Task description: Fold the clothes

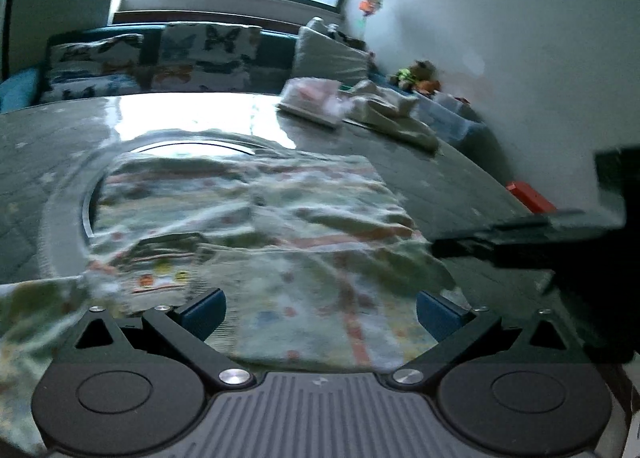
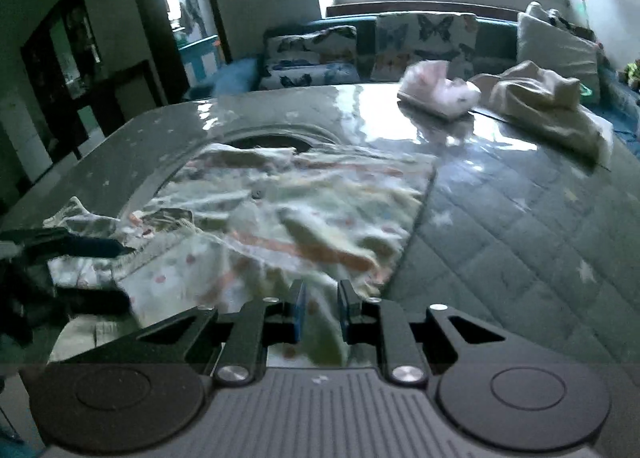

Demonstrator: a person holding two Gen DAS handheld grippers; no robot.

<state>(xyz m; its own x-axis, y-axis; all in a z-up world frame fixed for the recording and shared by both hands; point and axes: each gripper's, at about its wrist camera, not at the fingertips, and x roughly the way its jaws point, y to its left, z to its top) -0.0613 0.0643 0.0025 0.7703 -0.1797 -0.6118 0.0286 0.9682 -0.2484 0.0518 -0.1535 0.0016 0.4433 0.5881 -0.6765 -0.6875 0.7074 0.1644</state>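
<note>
A pale patterned garment [image 1: 280,225] with orange stripes and small coloured prints lies rumpled on the grey quilted table cover [image 2: 500,225]. My left gripper [image 1: 322,314] is open wide just above the garment's near part, and nothing sits between its blue pads [image 1: 204,312]. My right gripper [image 2: 322,312] has its jaws close together with a raised fold of the garment [image 2: 280,217] pinched between them at the near edge. The right gripper shows as a dark shape [image 1: 520,236] at the right of the left wrist view. The left gripper's dark finger [image 2: 88,246] lies over the garment's left part.
A pink folded cloth [image 2: 440,87] and a crumpled beige garment [image 2: 540,97] lie at the table's far right. A round inset ring [image 1: 188,145] shows under the garment. An orange-red object [image 1: 528,195] sits at the right edge. A sofa with butterfly cushions [image 2: 424,41] stands behind.
</note>
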